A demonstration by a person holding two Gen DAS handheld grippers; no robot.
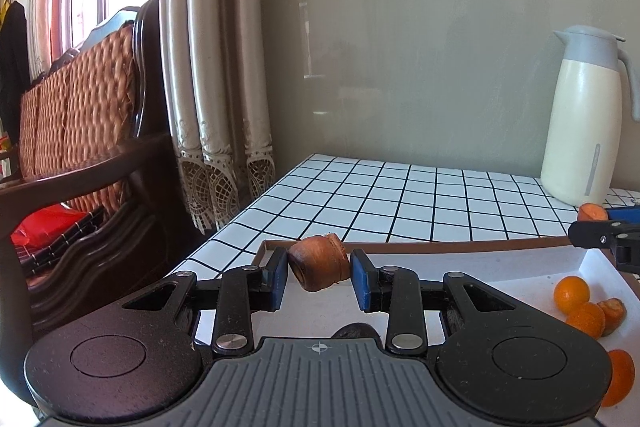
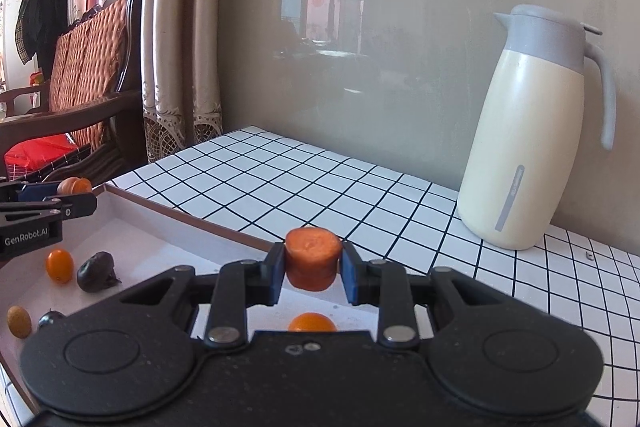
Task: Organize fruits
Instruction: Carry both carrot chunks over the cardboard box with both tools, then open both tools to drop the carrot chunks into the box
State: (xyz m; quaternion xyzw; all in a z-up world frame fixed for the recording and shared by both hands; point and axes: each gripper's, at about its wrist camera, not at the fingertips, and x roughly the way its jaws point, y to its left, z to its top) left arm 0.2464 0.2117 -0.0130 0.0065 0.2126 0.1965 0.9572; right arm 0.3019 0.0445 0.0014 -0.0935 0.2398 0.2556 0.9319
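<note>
My left gripper (image 1: 319,275) is shut on a brown carrot chunk (image 1: 320,263), held above the far left corner of the white tray (image 1: 460,247). My right gripper (image 2: 313,275) is shut on an orange carrot chunk (image 2: 314,259), held over the tray's far rim (image 2: 180,215). Each gripper shows in the other's view: the right gripper (image 1: 596,221) with its orange chunk (image 1: 592,213), the left gripper (image 2: 76,193) with its brown chunk (image 2: 74,185). In the tray lie small orange fruits (image 1: 571,293) (image 2: 60,265) and a dark wrinkled fruit (image 2: 96,271).
A cream and grey thermos jug (image 2: 532,147) stands on the checked tabletop (image 2: 320,187) at the back right, near the wall. Left of the table hang curtains (image 1: 216,67), and a dark wooden sofa with woven cushions (image 1: 80,107) stands beyond them.
</note>
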